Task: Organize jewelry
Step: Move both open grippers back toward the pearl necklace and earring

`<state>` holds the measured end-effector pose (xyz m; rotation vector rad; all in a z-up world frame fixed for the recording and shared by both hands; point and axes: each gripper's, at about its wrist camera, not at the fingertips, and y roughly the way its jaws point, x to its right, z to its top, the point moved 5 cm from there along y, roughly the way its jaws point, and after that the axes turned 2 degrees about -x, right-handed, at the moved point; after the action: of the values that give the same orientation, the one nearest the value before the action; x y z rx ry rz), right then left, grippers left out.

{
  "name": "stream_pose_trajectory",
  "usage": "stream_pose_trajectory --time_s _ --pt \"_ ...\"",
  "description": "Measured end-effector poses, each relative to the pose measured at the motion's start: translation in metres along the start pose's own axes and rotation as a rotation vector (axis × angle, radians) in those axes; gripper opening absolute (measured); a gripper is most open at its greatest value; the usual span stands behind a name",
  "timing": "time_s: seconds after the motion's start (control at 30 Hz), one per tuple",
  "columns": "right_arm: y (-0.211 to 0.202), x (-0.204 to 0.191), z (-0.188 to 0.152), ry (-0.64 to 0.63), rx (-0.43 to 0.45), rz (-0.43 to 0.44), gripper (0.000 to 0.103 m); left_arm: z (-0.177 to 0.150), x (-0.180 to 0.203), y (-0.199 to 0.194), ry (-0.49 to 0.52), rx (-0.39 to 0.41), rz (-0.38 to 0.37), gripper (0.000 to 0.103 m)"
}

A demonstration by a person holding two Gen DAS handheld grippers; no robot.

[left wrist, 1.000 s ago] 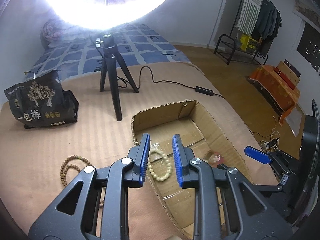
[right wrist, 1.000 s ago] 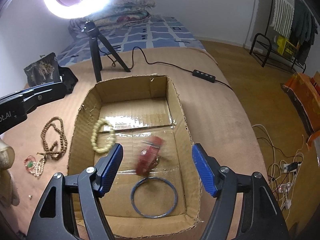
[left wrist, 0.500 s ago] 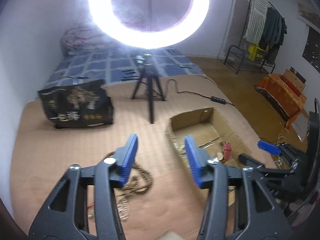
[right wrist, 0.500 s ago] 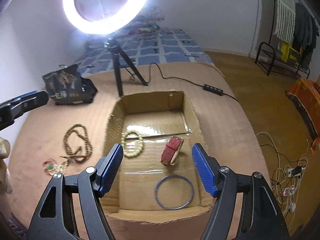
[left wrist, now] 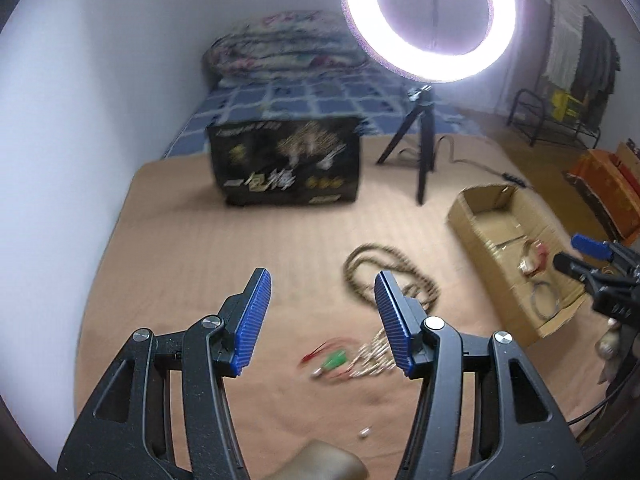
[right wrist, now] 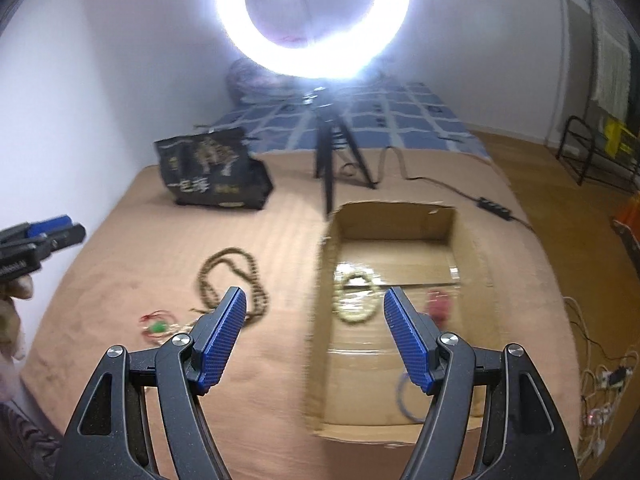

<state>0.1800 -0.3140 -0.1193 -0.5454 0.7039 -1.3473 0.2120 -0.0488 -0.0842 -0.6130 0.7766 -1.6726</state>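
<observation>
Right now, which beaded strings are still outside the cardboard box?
The long brown bead necklace and the pale strand with a green charm; the cream bracelet lies inside.

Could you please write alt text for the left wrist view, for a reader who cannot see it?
The open, empty left tool hovers over a tan bed cover, above a brown bead necklace and a pale bracelet with a green charm. A cardboard box holding jewelry lies right; a ring light glows behind.

Tan bed cover (right wrist: 120, 248) carries cardboard box (right wrist: 394, 216), black bag (right wrist: 210, 170), tripod (right wrist: 330, 160), brown beads (right wrist: 232, 280), perhaps green-charm necklace (left wrist: 340, 360).
</observation>
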Motion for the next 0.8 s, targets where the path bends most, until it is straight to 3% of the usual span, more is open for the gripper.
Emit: stream_pose_trajectory --time_s 0.23,0.5,0.8 --pt "0.021 -0.034 -0.002 -0.031 -0.062 0.050 0.072 -0.029 -0.030 0.020 -0.024 -0.088 -0.001 0.056" --pt "0.041 -0.041 -0.003 -0.025 -0.107 0.066 0.072 -0.053 -0.053 0.043 -0.082 -0.185 -0.075 0.055" --pt "0.054 -0.050 -0.004 -0.018 -0.156 0.089 0.072 -0.063 -0.042 0.049 -0.053 -0.217 -0.156 0.046"
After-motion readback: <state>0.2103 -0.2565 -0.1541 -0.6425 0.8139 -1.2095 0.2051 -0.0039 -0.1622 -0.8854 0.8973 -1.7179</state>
